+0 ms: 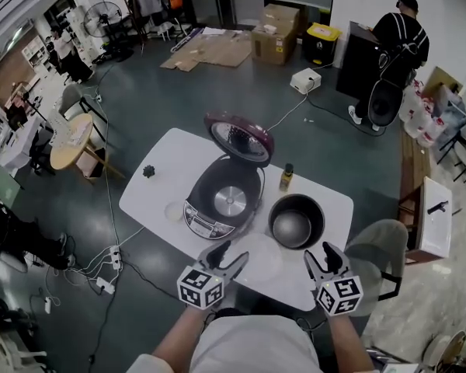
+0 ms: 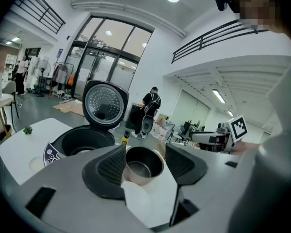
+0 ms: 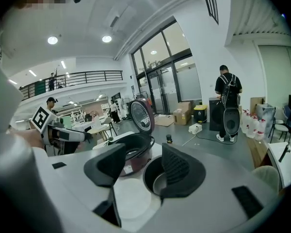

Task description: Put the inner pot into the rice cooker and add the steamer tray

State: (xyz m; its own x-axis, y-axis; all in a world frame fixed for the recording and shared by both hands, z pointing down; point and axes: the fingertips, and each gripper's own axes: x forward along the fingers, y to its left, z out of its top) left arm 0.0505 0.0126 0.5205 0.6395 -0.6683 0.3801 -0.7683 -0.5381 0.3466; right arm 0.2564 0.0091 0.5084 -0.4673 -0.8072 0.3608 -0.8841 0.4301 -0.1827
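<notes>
White table (image 1: 161, 179), lower centre: left gripper (image 1: 228, 256) and right gripper (image 1: 321, 253) hover with jaws spread, empty. Beyond, right of centre, the inner pot (image 1: 296, 221) stands upright (mouth upward) beside the open-lidded rice cooker (image 1: 225, 198).

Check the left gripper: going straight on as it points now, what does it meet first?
Probably the inner pot, centred between the left gripper's open jaws. A pale round tray lies nearer and lower; depth is unclear, so it might touch that first.
</notes>
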